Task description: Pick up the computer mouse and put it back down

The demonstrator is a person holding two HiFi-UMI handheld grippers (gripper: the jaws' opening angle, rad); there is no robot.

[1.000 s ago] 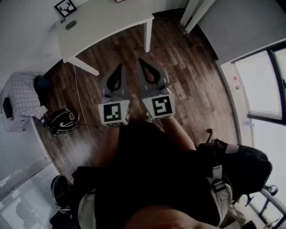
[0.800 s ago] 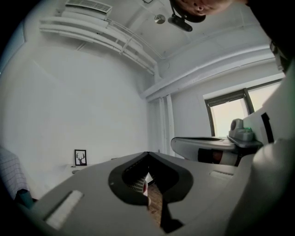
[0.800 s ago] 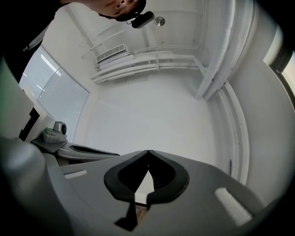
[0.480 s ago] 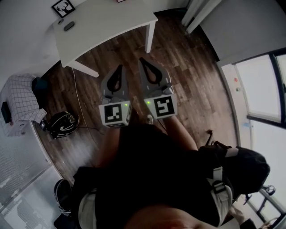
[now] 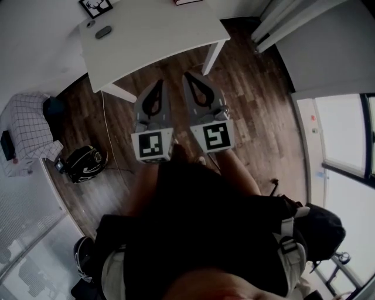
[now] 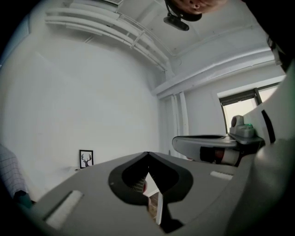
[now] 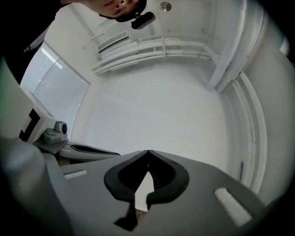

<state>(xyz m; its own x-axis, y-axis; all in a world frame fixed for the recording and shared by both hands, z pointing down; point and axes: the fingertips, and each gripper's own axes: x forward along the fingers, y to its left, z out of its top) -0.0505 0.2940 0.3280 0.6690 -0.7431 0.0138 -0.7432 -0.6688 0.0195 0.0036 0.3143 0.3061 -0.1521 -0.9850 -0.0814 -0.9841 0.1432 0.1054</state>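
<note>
The left tool (image 5: pixel 159 83) and right tool (image 5: pixel 186 76) have moved toward the worktop (image 5: pixel 158 35). Its near edge now lies just beyond their tips.

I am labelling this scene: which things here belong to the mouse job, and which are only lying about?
Job: computer mouse, white table, left claw, right claw (both shut, empty).
Lying about: deer picture, black helmet on the floor, checked cloth.

Daylight glares through the window (image 5: pixel 340 132), while fisheye bends edges and corners darken.
</note>
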